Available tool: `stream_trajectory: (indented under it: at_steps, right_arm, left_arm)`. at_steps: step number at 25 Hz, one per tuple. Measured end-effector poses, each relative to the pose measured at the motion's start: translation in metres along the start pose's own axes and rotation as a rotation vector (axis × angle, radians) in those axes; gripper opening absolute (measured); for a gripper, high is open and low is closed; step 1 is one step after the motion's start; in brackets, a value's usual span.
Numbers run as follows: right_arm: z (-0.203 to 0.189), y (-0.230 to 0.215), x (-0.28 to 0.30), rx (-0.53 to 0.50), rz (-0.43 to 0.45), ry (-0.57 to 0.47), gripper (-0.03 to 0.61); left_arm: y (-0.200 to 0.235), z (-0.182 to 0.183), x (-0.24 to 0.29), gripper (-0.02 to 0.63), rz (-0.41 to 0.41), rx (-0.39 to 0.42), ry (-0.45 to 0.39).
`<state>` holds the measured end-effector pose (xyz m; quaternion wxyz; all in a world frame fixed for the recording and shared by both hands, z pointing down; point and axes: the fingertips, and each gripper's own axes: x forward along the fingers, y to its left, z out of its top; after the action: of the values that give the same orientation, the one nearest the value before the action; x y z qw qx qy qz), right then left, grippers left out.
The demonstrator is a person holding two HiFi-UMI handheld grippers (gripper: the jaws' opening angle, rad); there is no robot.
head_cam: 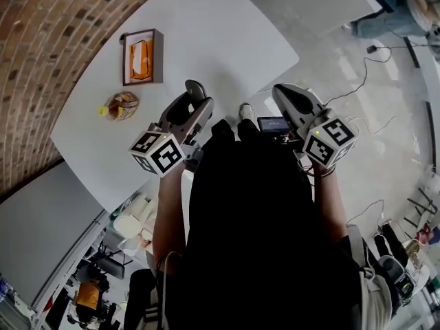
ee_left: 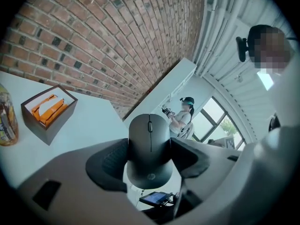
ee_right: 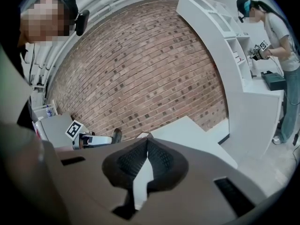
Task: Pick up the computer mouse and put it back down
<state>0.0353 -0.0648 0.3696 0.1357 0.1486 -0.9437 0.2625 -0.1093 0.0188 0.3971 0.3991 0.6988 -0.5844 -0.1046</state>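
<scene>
A dark grey computer mouse (ee_left: 149, 146) is clamped between the pads of my left gripper (ee_left: 149, 159), its wheel end pointing away from the camera. In the head view the mouse (head_cam: 194, 88) sticks out of the left gripper (head_cam: 196, 100), lifted above the near edge of the white table (head_cam: 206, 33). My right gripper (head_cam: 284, 92) hovers to the right, off the table's edge, jaws shut with nothing between them; its pads meet at the tips (ee_right: 146, 146). From the right gripper view the left gripper (ee_right: 93, 139) and the mouse (ee_right: 116, 135) show at the left.
A brown box with orange contents (head_cam: 142, 57) and a snack bag (head_cam: 120, 106) lie on the table's left part, near the brick wall. A small screen device (head_cam: 273, 124) is by my body. Cables (head_cam: 364, 67) run over the floor. A person (ee_right: 276, 36) stands at a white counter.
</scene>
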Motion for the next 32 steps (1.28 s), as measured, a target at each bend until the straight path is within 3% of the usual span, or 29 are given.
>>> stream_trajectory:
  at_steps: [8,21,32]
  right_arm:
    - [0.001,0.001,0.007,-0.007,0.013,0.008,0.017]
    - [0.001,0.0,0.008,-0.01,-0.009,0.014,0.017]
    - [0.002,0.0,0.003,-0.01,-0.037,0.009,0.018]
  left_arm:
    - [-0.016,0.009,-0.005,0.296,-0.067,0.005,-0.034]
    - [-0.014,0.013,0.0,0.296,-0.102,0.002,-0.038]
    - [-0.001,0.005,0.011,0.296,-0.065,0.035,0.03]
